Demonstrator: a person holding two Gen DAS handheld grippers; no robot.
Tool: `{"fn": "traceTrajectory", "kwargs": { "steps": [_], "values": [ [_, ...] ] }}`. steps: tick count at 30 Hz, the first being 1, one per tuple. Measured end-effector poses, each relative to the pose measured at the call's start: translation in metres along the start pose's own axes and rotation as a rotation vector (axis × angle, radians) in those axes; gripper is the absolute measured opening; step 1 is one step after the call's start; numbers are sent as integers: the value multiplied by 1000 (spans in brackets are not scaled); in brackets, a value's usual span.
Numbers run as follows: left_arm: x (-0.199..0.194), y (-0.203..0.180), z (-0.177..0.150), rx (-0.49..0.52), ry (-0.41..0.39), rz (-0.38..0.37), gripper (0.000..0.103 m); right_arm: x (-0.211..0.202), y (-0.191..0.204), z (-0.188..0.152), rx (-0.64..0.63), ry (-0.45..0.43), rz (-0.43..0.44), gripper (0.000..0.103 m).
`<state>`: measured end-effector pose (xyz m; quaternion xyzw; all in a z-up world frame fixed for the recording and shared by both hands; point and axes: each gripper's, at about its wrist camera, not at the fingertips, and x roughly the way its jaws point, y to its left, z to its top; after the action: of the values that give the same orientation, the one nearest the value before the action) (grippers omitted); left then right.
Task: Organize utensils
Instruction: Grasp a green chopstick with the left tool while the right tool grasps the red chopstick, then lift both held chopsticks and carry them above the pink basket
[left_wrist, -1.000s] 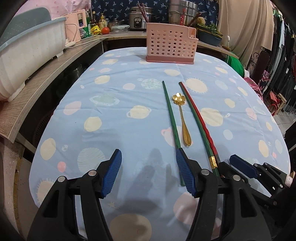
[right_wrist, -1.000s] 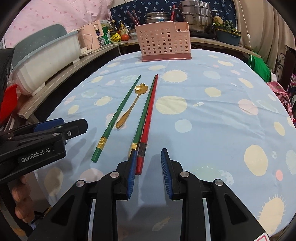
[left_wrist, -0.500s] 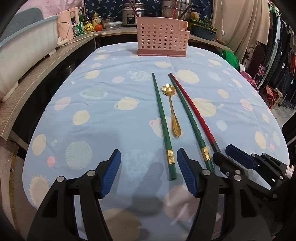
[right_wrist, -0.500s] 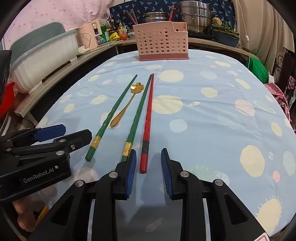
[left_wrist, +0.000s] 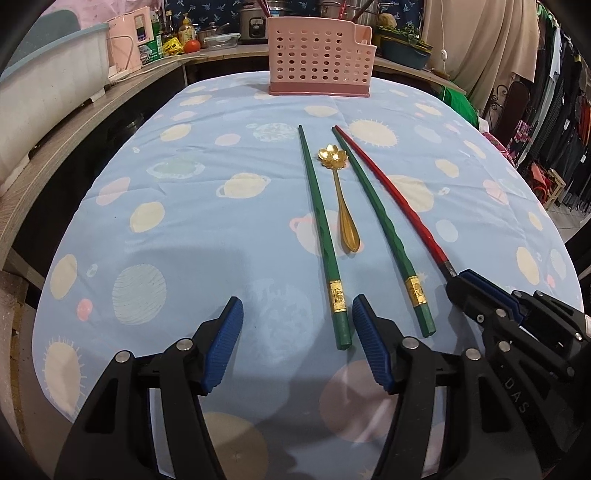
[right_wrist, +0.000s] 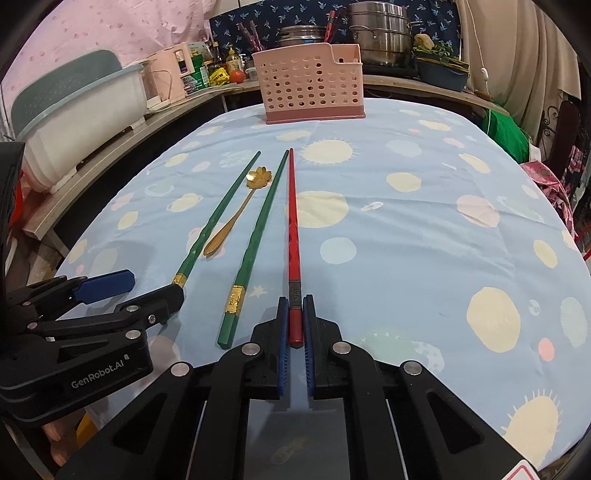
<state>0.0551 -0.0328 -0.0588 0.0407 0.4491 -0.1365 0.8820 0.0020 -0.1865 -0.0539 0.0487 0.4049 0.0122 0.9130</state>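
A red chopstick (right_wrist: 293, 236) lies on the blue tablecloth, and my right gripper (right_wrist: 295, 317) is shut on its near end; the chopstick (left_wrist: 391, 192) also shows in the left wrist view. Two green chopsticks (left_wrist: 320, 225) (left_wrist: 384, 229) and a gold flower-bowled spoon (left_wrist: 341, 199) lie beside it. My left gripper (left_wrist: 297, 328) is open and empty, just short of the left green chopstick's near end. A pink perforated utensil basket (left_wrist: 319, 61) stands at the table's far edge.
The table (right_wrist: 424, 221) has a planet-patterned blue cloth. A wooden counter (left_wrist: 55, 147) runs along the left with a white dish tub (left_wrist: 40, 85). Pots and bottles crowd the back counter (right_wrist: 380, 33). Hanging clothes (left_wrist: 561, 110) are to the right.
My right gripper closed its jaws on the red chopstick's near end. Both views pulled back slightly, so the chopstick ends now lie ahead of the left fingers.
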Motion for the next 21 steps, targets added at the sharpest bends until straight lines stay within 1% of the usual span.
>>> {"fn": "traceTrajectory", "kwargs": {
  "steps": [1,3,7,9,10,13,16,21],
  "values": [
    [0,1,0,0,-2,0,54,0,-1,0,2,0,1,7],
    [-1,2,0,0,-5,-8,41,-1,-1,0,7,1,2,7],
    [-2,5,1,-12,-1,-39,24,-2,-3,-1,18,2,5,7],
    [-2,6,1,-18,4,-52,10,-3,-4,-1,25,1,6,7],
    [-2,7,2,-21,8,-61,7,-4,-5,-1,29,1,6,7],
    [-2,9,2,-33,14,-75,7,-6,-9,1,37,-3,8,7],
    [-5,11,3,-43,19,-74,7,-11,-12,4,50,-10,14,7],
    [-22,18,13,-60,8,-64,7,-29,-15,15,60,-35,19,7]
  ]
}}
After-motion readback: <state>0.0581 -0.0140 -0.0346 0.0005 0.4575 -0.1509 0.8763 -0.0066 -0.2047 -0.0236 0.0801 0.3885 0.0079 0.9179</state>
